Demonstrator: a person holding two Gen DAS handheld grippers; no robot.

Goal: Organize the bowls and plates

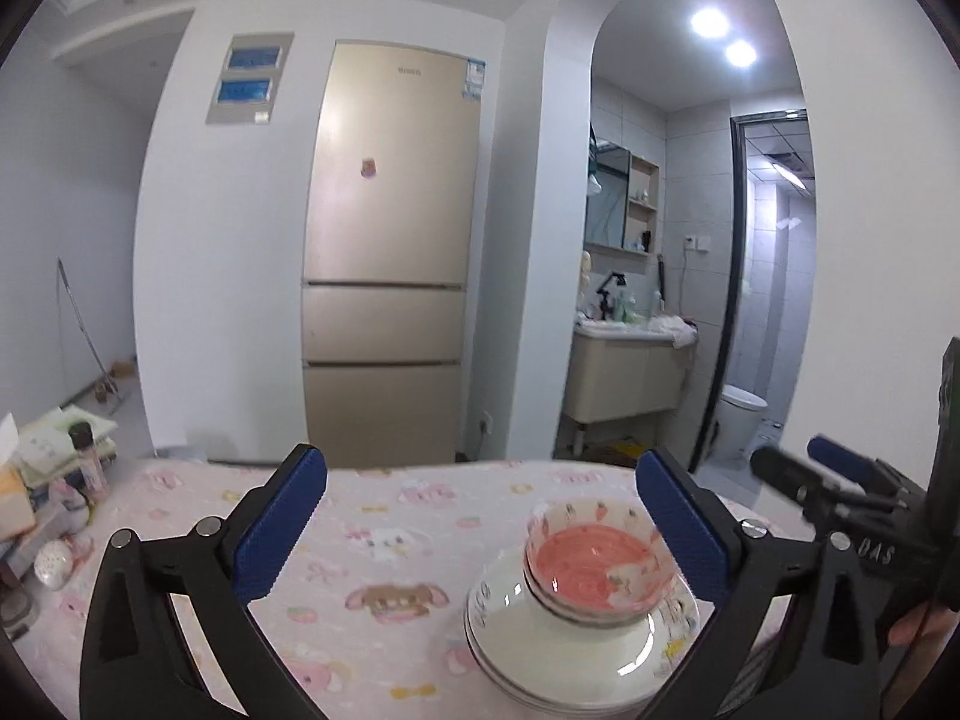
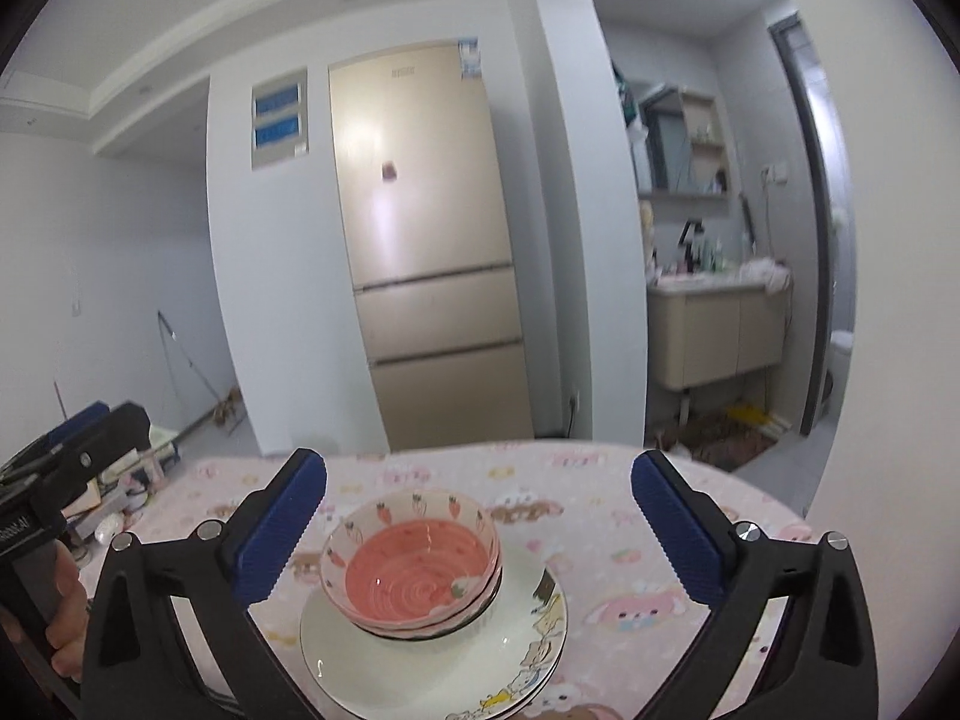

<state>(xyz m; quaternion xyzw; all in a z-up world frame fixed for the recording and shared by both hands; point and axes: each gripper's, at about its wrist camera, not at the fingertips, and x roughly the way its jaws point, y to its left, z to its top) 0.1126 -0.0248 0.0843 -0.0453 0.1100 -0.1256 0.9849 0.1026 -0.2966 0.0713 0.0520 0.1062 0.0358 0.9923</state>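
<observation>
A stack of pink bowls (image 1: 594, 564) with a fruit pattern on the rim sits on a stack of white plates (image 1: 540, 642). These rest on a table under a pink cartoon cloth (image 1: 372, 516). My left gripper (image 1: 477, 480) hovers above and in front of the stack, open, its blue pads wide apart and touching nothing. In the right wrist view the bowls (image 2: 414, 570) and plates (image 2: 432, 666) lie low between the fingers of my right gripper (image 2: 480, 480), which is open and empty. Each gripper shows at the edge of the other's view: the right gripper (image 1: 804, 468), the left gripper (image 2: 96, 426).
A gold fridge (image 1: 390, 252) stands against the wall beyond the table's far edge. Tissues, a bottle and papers (image 1: 60, 468) crowd the table's left end. An archway on the right opens to a vanity (image 1: 630, 372) and a toilet (image 1: 741, 420).
</observation>
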